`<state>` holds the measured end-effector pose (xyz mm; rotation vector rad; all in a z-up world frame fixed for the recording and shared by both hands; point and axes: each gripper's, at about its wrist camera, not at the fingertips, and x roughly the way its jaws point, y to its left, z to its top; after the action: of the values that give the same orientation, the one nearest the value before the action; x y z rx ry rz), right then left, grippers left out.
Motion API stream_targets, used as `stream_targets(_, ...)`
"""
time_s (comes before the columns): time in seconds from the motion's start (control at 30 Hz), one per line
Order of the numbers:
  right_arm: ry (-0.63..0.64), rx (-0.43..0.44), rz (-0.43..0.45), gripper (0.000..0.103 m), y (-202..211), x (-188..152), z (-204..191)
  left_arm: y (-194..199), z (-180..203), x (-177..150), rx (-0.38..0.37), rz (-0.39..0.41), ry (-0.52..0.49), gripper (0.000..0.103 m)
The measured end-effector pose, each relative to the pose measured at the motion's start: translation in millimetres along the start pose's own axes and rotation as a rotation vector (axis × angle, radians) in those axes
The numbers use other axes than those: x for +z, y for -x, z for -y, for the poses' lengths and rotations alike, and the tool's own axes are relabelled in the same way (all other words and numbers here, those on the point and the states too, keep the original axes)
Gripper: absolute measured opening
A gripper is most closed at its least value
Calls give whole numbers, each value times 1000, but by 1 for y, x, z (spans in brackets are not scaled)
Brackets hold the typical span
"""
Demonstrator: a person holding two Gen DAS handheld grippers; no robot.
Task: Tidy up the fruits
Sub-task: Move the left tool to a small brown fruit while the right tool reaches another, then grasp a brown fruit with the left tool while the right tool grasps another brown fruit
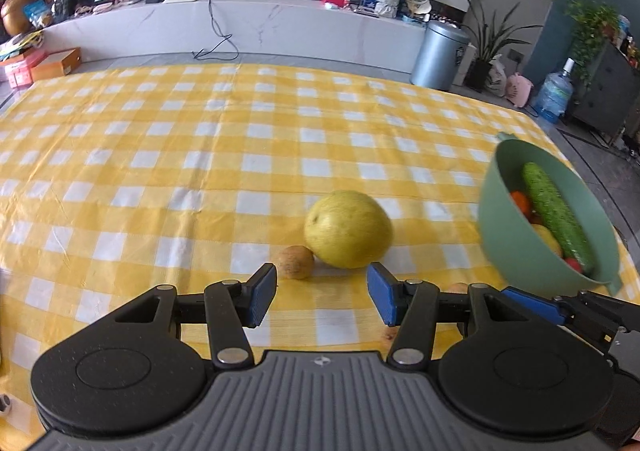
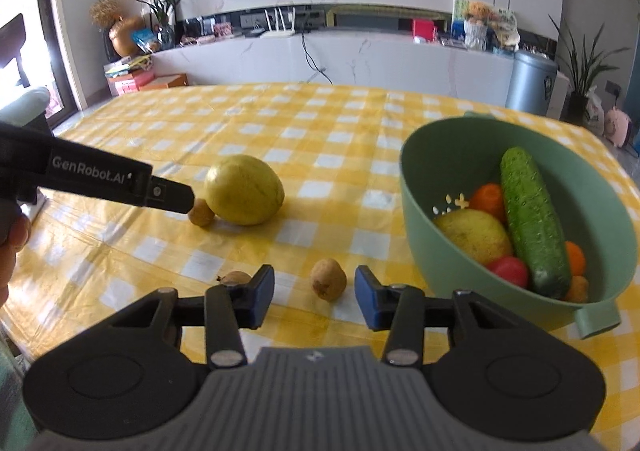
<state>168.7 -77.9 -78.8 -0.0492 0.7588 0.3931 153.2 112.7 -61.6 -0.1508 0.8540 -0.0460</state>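
A large yellow-green fruit [image 1: 347, 229] lies on the checked tablecloth with a small brown fruit [image 1: 294, 261] touching its left side; both also show in the right wrist view, large [image 2: 244, 190] and small [image 2: 201, 212]. My left gripper [image 1: 322, 297] is open and empty just short of them. My right gripper [image 2: 315, 297] is open around another small brown fruit [image 2: 329, 279]. A third small brown fruit [image 2: 235, 278] lies behind the right gripper's left finger. The green bowl [image 2: 436, 179] holds a cucumber [image 2: 534, 221], a yellow fruit, orange pieces and a red one.
The yellow checked tablecloth [image 1: 200, 155] covers the whole table. The bowl [image 1: 504, 235] stands near the table's right edge. My left gripper's arm [image 2: 100, 179] reaches in from the left in the right wrist view. A white counter, bin and plants stand beyond the table.
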Motion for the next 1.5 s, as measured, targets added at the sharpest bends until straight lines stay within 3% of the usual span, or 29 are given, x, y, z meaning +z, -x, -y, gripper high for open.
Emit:
stream_targets(0.4,-32,-1,-35,37,-25,3,1,-34,11,-8,109,-7,-132,52)
stream_targets(0.7,-67,12,-59,32,-33,1,6,-43,10,-9,108,2,-112,47)
stream_targets(1.07,-71,9,-76,23,-38,0,5,-49,8,-9,109,-7,-103,30)
stream_targets(1.5,-69,9,-74,22,-38,0,6,-47,10,-10,108,-12,-104,29)
